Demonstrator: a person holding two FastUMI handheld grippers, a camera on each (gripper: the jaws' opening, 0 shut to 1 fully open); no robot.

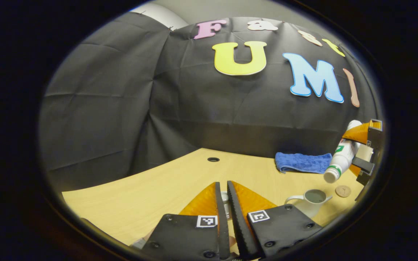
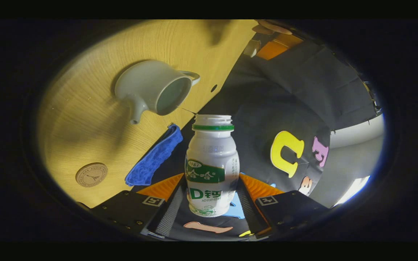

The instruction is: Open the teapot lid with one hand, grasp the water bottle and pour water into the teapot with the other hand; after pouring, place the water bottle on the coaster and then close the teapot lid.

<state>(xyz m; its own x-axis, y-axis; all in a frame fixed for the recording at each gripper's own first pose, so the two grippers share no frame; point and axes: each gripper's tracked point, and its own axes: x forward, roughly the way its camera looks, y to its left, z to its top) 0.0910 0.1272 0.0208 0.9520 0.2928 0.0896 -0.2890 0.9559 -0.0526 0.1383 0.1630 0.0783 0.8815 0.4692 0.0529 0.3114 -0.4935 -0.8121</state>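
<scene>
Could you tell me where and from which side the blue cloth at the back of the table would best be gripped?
Judging from the left gripper view, take the blue cloth at its rounded, folded left edge, coming from above with jaws across the fold. It lies flat and bunched on the table, so the raised fold probably offers the most to pinch.

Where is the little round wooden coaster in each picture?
Left gripper view: the small round wooden coaster lies at the far right on the pale wooden table, just right of the white ceramic teapot.
Right gripper view: it lies at the lower left, below the teapot.
Shared landmark: the folded blue cloth nearby.
</scene>
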